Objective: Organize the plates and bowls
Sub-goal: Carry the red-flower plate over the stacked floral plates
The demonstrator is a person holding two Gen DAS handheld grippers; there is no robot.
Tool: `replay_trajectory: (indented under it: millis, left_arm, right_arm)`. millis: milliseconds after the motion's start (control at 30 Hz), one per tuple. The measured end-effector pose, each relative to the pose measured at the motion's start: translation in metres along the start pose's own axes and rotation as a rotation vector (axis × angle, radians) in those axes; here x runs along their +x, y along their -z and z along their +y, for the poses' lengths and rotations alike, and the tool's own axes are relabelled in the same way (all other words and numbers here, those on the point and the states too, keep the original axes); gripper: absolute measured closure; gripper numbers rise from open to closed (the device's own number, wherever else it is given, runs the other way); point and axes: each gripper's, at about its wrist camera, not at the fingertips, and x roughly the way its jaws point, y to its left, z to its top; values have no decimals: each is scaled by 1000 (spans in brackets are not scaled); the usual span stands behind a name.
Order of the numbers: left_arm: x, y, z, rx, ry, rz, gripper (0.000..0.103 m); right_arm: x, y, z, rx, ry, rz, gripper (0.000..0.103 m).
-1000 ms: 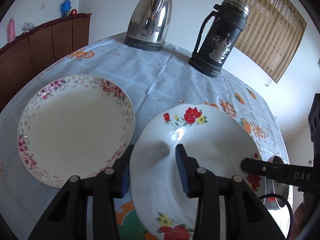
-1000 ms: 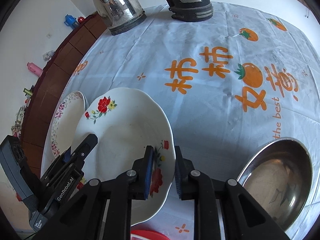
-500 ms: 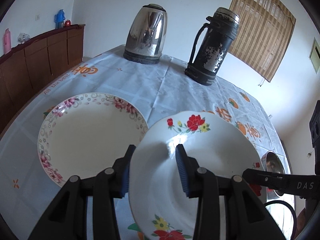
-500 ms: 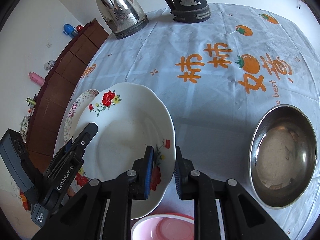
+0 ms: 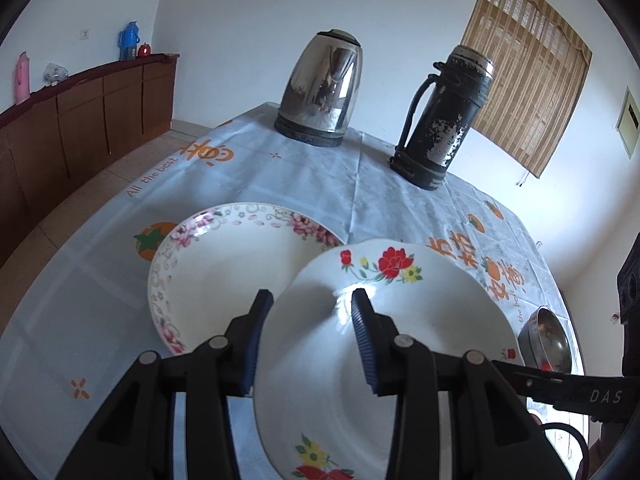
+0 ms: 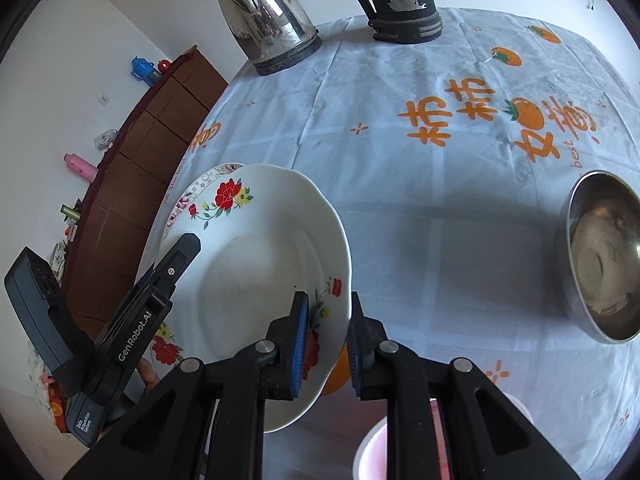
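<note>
**A:** What do you have in front of you, biggest first?

**B:** The bench (image 6: 400,208), under its pale cloth with orange print, fills your right wrist view. On it, at twelve o'clock in your left wrist view, stands the steel kettle (image 5: 320,92), and at one o'clock beside it the worn black flask (image 5: 440,120).

**A:** And the dishes?

**B:** You carry the red-flower plate (image 5: 400,344) between both tools, tilted and clear of the cloth. Its far rim overlaps the pink-rimmed plate (image 5: 224,264), which lies flat on the bench at ten o'clock from the held one. Whether the two plates touch, you cannot tell from here.

**A:** How do your jaws stand?

**B:** Your left gripper (image 5: 308,340) has its jaws clenched on the red-flower plate's near rim, one pad under the rim and one on the inner face. Your right gripper (image 6: 326,344) straddles the opposite rim at six o'clock in its own view, jaws narrow with the rim between the blue pads. The inner pad lies against the plate, but you cannot tell whether the outer pad touches it.

**A:** Anything smaller?

**B:** The steel bowl (image 6: 600,256) sits on the cloth at three o'clock in your right wrist view, well apart from the plates. A pink bowl (image 6: 372,452) peeks out at six o'clock, mostly hidden behind your right tool.
</note>
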Motion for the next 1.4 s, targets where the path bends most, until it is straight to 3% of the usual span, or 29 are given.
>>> replay_trajectory:
  millis: [633, 1000, 1400]
  left_arm:
    - [-48, 5, 58, -13, -100, -62, 65]
    - [-30, 2, 68, -9, -123, -45, 65]
    - [-4, -10, 77, -14, -136, -29, 65]
  right_arm:
    - [15, 44, 59, 12, -129, -69, 83]
    - [22, 39, 67, 11, -146, -144, 83]
    - [43, 21, 66, 35, -178, -168, 83]
